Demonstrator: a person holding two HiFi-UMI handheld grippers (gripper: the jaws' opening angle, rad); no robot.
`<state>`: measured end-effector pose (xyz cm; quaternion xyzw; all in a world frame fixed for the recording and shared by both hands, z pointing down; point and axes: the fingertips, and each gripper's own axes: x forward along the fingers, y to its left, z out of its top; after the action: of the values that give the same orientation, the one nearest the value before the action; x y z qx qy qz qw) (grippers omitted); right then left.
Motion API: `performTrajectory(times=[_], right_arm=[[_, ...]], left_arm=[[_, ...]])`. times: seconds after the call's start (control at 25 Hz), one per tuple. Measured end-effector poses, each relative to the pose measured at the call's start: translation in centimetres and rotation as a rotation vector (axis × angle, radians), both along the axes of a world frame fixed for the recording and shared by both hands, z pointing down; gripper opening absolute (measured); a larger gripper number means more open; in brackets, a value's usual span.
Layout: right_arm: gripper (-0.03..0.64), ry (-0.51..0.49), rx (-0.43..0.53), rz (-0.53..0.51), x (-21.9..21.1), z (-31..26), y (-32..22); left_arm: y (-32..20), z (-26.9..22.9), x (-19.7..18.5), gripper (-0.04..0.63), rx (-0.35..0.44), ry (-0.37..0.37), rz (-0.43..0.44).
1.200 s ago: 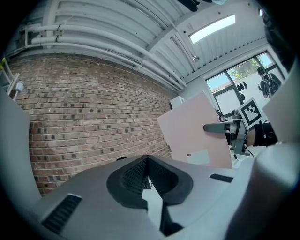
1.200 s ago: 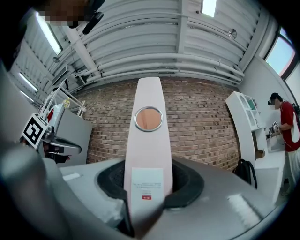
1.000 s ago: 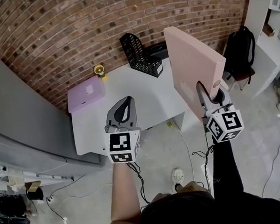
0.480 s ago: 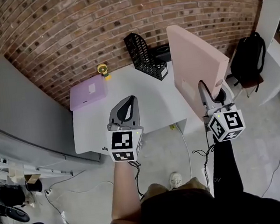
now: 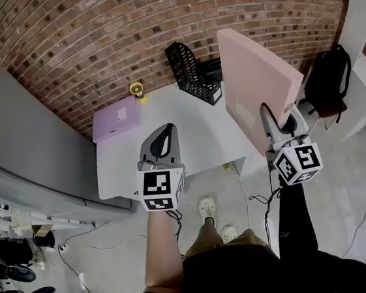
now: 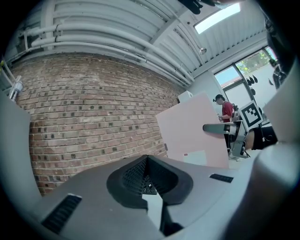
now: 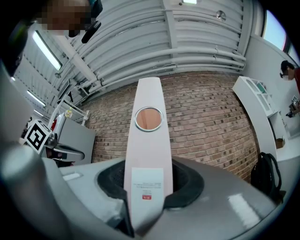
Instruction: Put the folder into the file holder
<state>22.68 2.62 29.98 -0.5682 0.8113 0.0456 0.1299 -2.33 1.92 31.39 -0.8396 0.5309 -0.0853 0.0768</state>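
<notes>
A tall pink folder (image 5: 254, 78) stands upright in the air over the right end of the white table (image 5: 195, 138), with my right gripper (image 5: 274, 125) shut on its lower spine. In the right gripper view the spine (image 7: 149, 154), with its round ring hole and white label, runs up between the jaws of the right gripper (image 7: 148, 183). The black mesh file holder (image 5: 192, 72) stands at the table's back edge by the brick wall, left of the folder. My left gripper (image 5: 160, 148) hovers over the table's front, jaws together and empty. In its own view, the left gripper (image 6: 146, 161) sees the folder (image 6: 194, 129) to its right.
A purple flat box (image 5: 115, 119) lies at the table's back left, with a small yellow object (image 5: 137, 88) behind it. A black backpack (image 5: 330, 80) and white shelving (image 5: 365, 16) stand to the right. A grey panel (image 5: 25, 147) leans at the left. Cables trail on the floor.
Both grippers and the folder have drifted slightly towards the table. The person has stepped, and one foot now shows further forward below the table's front edge.
</notes>
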Motion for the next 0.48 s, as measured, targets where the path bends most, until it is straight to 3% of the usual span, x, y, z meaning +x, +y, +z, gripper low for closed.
performTrajectory(times=[0.48], right_arm=[[0.146, -0.015, 0.030, -0.015, -0.7, -0.8, -4.2]], left_arm=[[-5.0, 0.2, -0.4, 0.009, 0.008, 0.010, 0.026]])
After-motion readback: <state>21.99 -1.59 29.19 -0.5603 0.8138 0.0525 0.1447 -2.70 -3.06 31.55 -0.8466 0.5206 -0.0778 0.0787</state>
